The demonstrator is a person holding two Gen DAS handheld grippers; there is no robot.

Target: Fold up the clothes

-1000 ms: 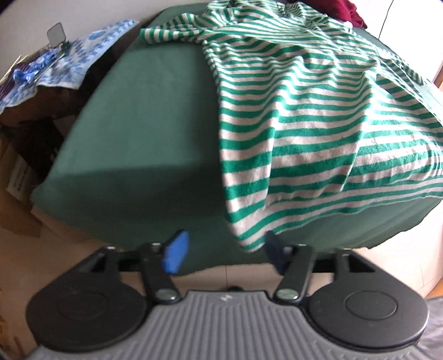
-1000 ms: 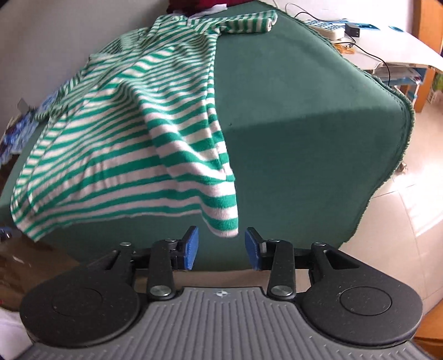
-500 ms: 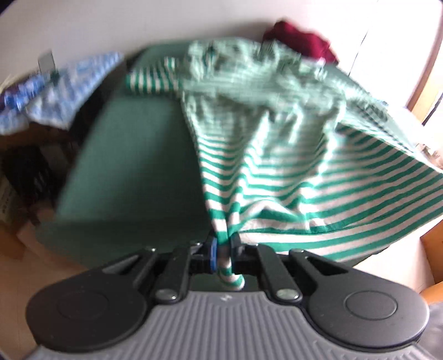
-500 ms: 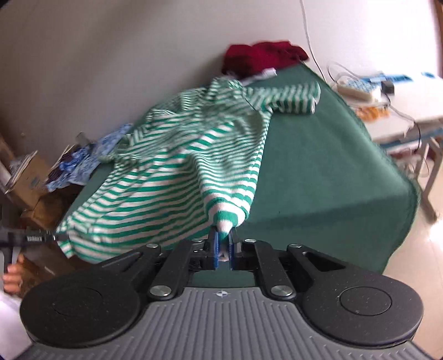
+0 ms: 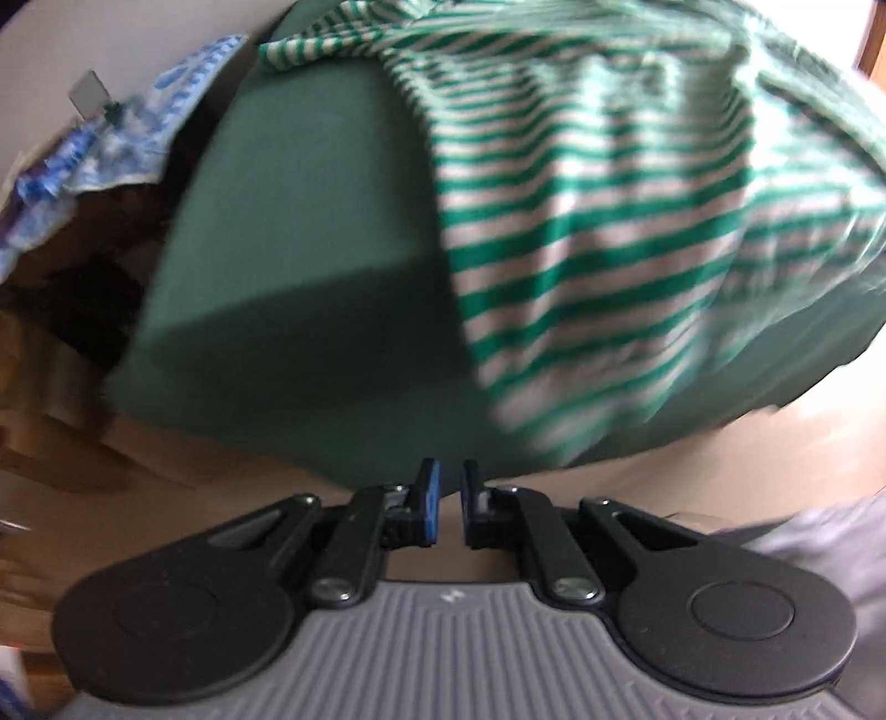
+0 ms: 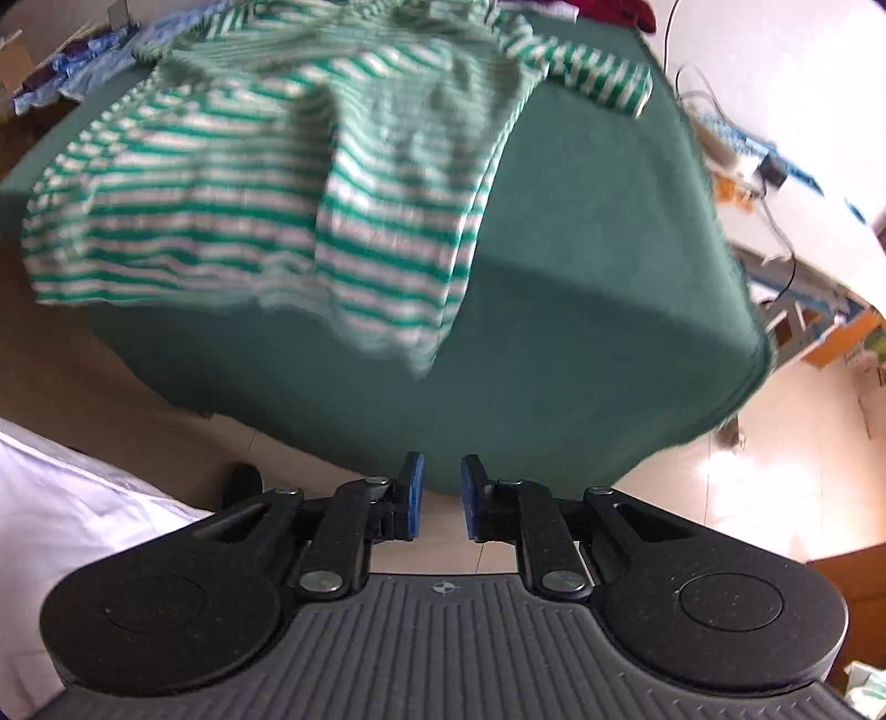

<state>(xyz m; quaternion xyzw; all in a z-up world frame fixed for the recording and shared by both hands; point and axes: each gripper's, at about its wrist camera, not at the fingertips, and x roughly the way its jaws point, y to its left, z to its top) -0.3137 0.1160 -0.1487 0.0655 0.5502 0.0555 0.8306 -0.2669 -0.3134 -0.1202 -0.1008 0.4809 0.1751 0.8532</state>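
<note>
A green-and-white striped shirt [image 5: 598, 210] lies rumpled and blurred on the green-covered table [image 5: 310, 232], its hem hanging over the near edge. It also shows in the right wrist view [image 6: 310, 183], with one sleeve [image 6: 598, 83] spread to the far right. My left gripper [image 5: 447, 498] is slightly open and empty, below and left of the hem. My right gripper [image 6: 442, 493] is slightly open and empty, below the table's near edge [image 6: 554, 387].
A blue-and-white patterned cloth [image 5: 111, 133] lies over boxes at the left. A dark red garment [image 6: 614, 11] sits at the table's far end. A white desk [image 6: 786, 210] with cables stands at the right. A white fabric [image 6: 66, 498] lies at lower left.
Both grippers were shut on the shirt's hem corners half a second ago. Both have let go and opened slightly, and the hem has dropped back over the table edge.
</note>
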